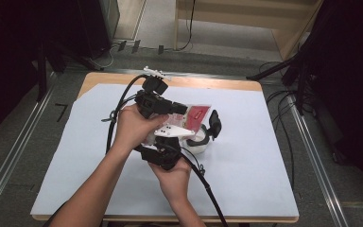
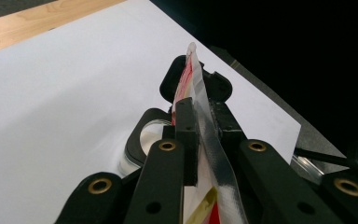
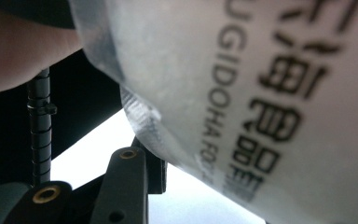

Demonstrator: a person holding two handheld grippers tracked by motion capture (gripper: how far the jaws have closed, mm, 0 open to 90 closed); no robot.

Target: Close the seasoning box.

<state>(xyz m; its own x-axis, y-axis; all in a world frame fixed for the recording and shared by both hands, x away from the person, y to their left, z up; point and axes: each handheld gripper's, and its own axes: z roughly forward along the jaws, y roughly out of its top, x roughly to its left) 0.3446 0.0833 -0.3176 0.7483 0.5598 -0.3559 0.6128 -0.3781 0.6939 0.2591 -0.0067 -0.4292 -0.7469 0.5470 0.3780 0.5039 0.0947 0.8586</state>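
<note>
Got the packet pinched tight in my left claw; right claw beside it, grip unclear; nothing's opened yet.

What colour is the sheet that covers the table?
The sheet is pale blue-white and plain, shown best in the high view.

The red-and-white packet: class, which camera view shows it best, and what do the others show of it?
The high view: the packet appears whole enough to place, red and white, between both grippers above the table. The left gripper view shows it edge-on, pinched in the jaws. The right gripper view gives a blurred close-up of its printed white face.
</note>
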